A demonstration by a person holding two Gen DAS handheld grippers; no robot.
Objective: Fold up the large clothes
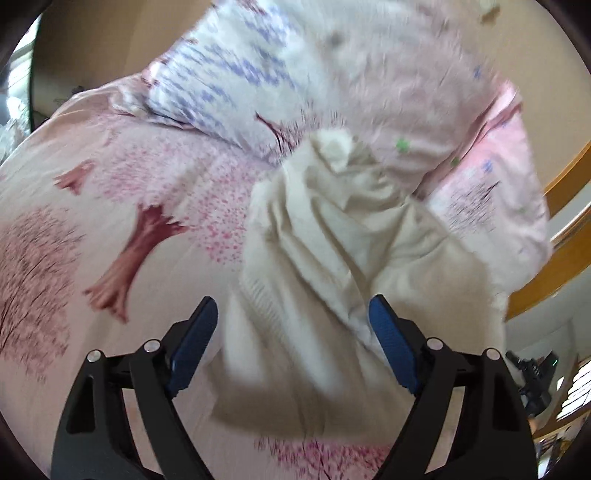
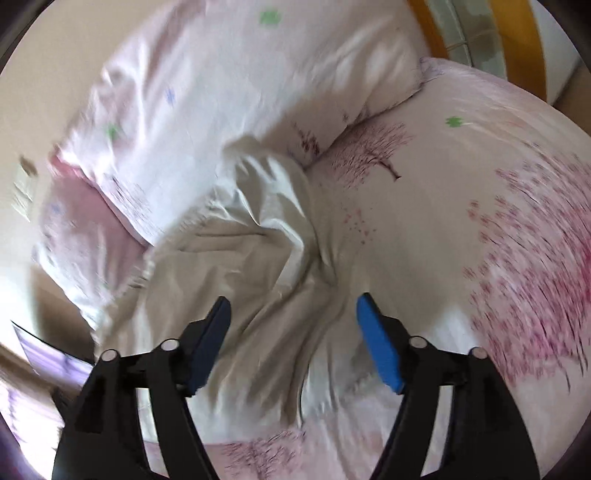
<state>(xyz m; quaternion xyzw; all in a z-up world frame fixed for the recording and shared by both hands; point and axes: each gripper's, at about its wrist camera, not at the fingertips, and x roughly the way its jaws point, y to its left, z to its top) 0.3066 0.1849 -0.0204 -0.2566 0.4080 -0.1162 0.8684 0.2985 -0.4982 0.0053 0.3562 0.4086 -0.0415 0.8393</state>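
Observation:
A cream-white garment [image 1: 332, 251] lies crumpled on a bed, its far end bunched against the pillows. It also shows in the right wrist view [image 2: 243, 266], creased and twisted. My left gripper [image 1: 293, 314] is open, its blue pads [image 1: 195, 339] wide apart above the garment's near part, holding nothing. My right gripper [image 2: 291, 314] is open too, blue pads [image 2: 380, 347] spread above the garment's near folds, empty. Both views are motion-blurred.
The bed sheet [image 1: 110, 206] is pink with a cherry-tree print, also in the right wrist view [image 2: 498, 236]. Pillows [image 1: 258, 74] [image 2: 229, 85] lie beyond the garment. A wooden bed frame [image 1: 561, 258] [image 2: 436, 33] borders the bed.

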